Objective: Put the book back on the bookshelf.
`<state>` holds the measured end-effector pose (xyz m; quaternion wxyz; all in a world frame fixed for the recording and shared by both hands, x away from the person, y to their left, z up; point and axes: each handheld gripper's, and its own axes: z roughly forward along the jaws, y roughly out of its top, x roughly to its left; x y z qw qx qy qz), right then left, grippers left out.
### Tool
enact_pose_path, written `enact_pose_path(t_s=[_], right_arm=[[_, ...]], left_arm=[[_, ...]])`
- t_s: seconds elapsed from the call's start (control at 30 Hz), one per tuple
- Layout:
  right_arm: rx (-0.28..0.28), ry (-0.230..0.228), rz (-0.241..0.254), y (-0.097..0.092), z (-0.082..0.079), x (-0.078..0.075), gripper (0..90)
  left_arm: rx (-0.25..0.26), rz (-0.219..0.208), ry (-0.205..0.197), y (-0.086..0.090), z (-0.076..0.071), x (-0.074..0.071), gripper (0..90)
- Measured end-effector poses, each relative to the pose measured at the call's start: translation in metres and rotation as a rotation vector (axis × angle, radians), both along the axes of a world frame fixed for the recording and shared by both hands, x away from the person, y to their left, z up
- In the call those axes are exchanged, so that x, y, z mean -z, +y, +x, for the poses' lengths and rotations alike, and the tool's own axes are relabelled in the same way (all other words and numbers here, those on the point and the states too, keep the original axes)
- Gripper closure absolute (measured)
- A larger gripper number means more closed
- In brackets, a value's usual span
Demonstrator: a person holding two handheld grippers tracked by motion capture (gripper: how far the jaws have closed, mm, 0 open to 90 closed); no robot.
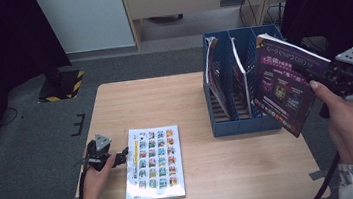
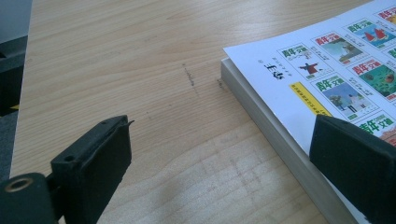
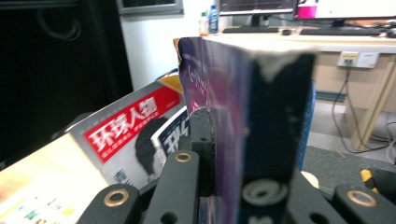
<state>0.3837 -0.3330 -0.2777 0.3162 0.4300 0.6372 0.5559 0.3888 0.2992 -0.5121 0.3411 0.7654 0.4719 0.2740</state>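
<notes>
1. Held aloft at the right edge of the table, tilted, spine side low: a purple magazine, just in front of the blue file rack and above its rightmost slot; probably angled this way so a lower corner can lead into that slot.
2. Already standing in the rack: two magazines, upright and leaning a little, one slot each; seen behind the jaws in the right gripper view, a red-titled cover among them; likely the reason for aiming at the free slot on the right.
3. Lying flat near the front left of the table: a thick white book, cover up, its long edge towards the left hand; probably waiting its turn for the rack.
4. Right gripper: jaws pressed nearly together, pinching the purple magazine by its right edge; in the right gripper view, cover sandwiched edge-on between the two black jaws; held near the edge, presumably to keep the rest free to slide in.
5. Left gripper: jaws spread wide, holding nothing; low over the table, just beside the book's left edge; in the left gripper view, one jaw over bare wood, the other over the book's corner; contact with the cover not clear.
</notes>
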Motion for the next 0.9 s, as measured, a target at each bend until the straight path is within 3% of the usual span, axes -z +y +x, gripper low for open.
enact_pose_path(t_s=[0.37,0.53,0.9], right_arm=[[0.086,-0.016,-0.033,0.021,0.032,0.006,83.9],[0.117,-0.019,-0.006,0.028,0.044,0.011,83.9],[0.129,-0.023,-0.009,0.043,0.060,0.018,83.9]], left_arm=[[0.006,0.006,0.003,-0.001,0.000,0.001,5.4],[0.004,0.003,0.002,0.000,0.001,0.001,5.4],[0.007,0.001,0.000,0.000,0.001,0.000,5.4]])
